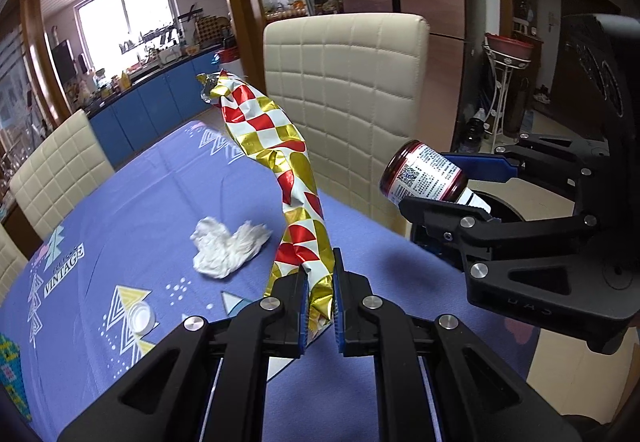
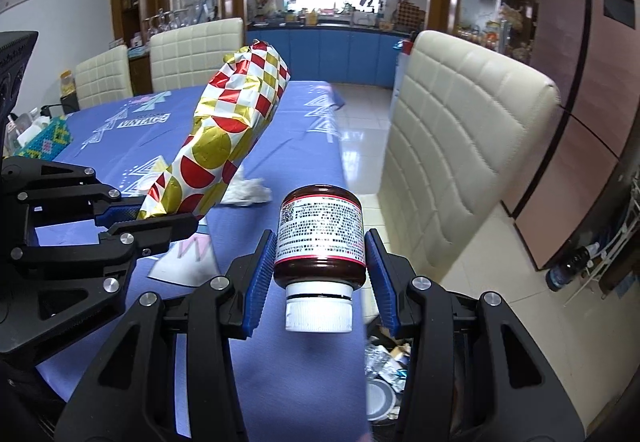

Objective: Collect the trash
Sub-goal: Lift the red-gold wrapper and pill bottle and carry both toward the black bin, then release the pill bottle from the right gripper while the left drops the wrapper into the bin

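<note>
My left gripper is shut on a crumpled red, gold and white foil wrapper, held upright above the purple tablecloth. My right gripper is shut on a dark brown bottle with a white label and white cap, held over the table's right edge. In the left wrist view the bottle and right gripper are at the right. In the right wrist view the wrapper and left gripper are at the left. A crumpled white tissue and a white cap lie on the cloth.
Cream padded chairs stand around the table. A bin with trash sits on the floor below the right gripper, beside the table edge. A patterned tissue box is at the table's far left. A plant stand is at the right.
</note>
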A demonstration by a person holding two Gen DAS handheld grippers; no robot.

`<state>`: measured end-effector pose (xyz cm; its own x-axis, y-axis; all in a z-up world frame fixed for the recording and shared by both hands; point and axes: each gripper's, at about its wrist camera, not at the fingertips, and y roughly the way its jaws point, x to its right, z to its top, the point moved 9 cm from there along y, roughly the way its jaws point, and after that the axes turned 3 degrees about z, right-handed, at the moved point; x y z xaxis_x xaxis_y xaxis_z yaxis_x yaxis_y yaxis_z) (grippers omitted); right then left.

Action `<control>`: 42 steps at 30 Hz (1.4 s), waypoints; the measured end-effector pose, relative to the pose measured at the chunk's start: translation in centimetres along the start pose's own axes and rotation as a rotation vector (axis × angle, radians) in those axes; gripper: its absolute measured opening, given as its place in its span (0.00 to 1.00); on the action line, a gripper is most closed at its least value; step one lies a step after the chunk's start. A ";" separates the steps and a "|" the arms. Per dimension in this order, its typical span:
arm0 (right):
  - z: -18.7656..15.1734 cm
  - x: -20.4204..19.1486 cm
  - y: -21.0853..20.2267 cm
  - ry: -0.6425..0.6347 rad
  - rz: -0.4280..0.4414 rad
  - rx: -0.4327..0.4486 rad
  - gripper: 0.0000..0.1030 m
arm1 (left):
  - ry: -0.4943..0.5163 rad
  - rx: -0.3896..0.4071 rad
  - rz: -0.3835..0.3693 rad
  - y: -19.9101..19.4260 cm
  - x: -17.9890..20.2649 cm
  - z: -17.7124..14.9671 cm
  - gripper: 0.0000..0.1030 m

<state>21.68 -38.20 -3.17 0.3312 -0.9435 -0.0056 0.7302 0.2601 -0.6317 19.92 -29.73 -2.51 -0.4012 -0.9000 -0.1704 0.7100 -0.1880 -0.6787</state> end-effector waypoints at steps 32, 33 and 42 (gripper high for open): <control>-5.6 15.0 -3.0 0.289 -0.201 0.018 0.69 | 0.222 -0.021 -0.162 2.6 12.2 2.8 0.10; -5.9 15.6 -3.1 0.306 -0.204 0.017 0.69 | 0.227 -0.019 -0.164 2.6 12.3 2.8 0.10; -8.0 18.2 -3.2 0.391 -0.213 0.013 0.69 | 0.231 -0.043 -0.236 2.8 14.5 3.2 0.30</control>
<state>20.58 -57.84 -7.44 -0.0767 -0.9823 -0.1707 0.7660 0.0515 -0.6407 17.90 -44.59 -4.57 -0.6760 -0.7195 -0.1593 0.5588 -0.3596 -0.7473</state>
